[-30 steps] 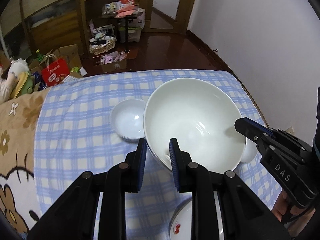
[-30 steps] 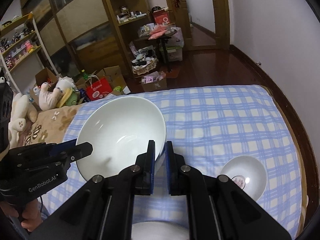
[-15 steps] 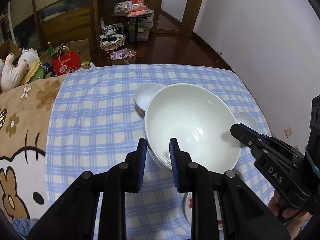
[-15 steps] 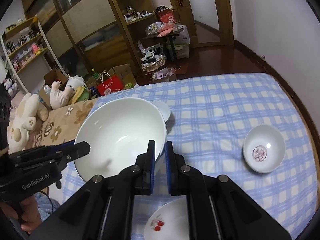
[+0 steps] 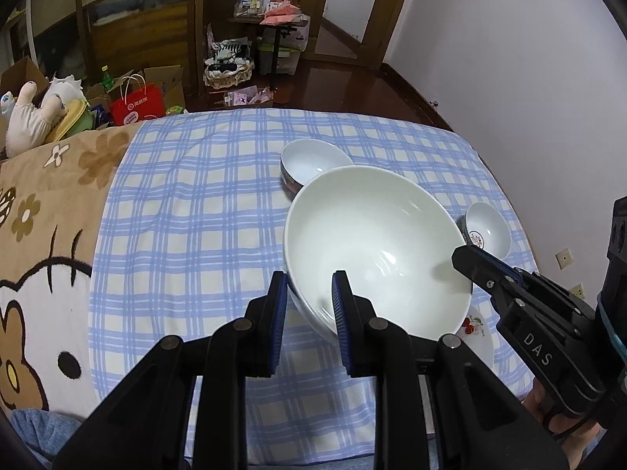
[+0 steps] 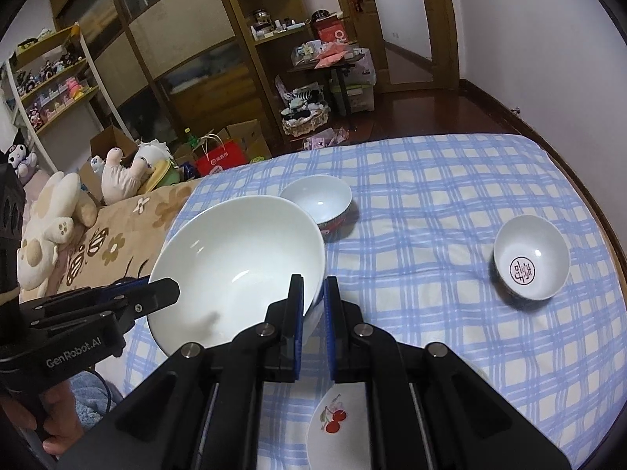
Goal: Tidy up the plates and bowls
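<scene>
Our bed, under its blue checked sheet, carries all the dishes. We hold the large white bowl above its near part, tilted a little. Our left gripper pinches the bowl's near-left rim, one pad inside and one outside; our right gripper pinches the opposite rim the same way, its pads almost together on the thin wall.

Below the bowl, at the near edge, lies the cherry-printed plate, partly hidden by the bowl and our grippers. Just beyond the bowl stands a mid-sized bowl. Well off to the right sits the small bowl with a red mark inside.

We judge the step to be carrying the large bowl to its resting place, probably onto the plate. Next we need to level it, centre it over the plate, lower both sides evenly, and only then spread the pads.
</scene>
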A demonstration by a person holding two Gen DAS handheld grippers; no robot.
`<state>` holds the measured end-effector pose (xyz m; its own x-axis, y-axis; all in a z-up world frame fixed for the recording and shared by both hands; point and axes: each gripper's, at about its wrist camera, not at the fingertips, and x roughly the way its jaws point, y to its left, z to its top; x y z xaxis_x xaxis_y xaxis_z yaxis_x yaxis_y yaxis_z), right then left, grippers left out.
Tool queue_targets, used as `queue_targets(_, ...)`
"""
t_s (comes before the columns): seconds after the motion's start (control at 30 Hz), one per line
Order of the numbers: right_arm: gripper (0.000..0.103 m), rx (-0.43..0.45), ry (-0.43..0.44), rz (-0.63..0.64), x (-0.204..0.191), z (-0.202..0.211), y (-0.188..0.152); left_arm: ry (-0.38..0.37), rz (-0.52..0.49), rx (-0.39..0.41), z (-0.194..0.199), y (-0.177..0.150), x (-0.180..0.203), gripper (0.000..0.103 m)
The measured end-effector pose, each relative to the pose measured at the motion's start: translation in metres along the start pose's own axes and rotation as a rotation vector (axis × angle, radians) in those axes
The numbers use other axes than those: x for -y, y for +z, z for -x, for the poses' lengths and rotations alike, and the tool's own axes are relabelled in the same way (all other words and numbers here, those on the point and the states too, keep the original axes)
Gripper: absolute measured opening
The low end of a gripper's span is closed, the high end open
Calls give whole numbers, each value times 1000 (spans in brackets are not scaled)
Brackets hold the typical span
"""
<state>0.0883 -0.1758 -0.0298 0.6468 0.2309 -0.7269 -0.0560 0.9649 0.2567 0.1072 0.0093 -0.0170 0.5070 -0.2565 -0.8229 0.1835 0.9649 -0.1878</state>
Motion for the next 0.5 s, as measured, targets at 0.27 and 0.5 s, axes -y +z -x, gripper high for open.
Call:
queue_targets(0.27, 11, -29, 5, -8, 0, -15, -9, 4, 6, 18, -4, -2, -4, 22)
queue_targets(0.5, 11, -53, 7, -15, 4, -32, -15, -14, 49, -31, -29, -9, -17, 22)
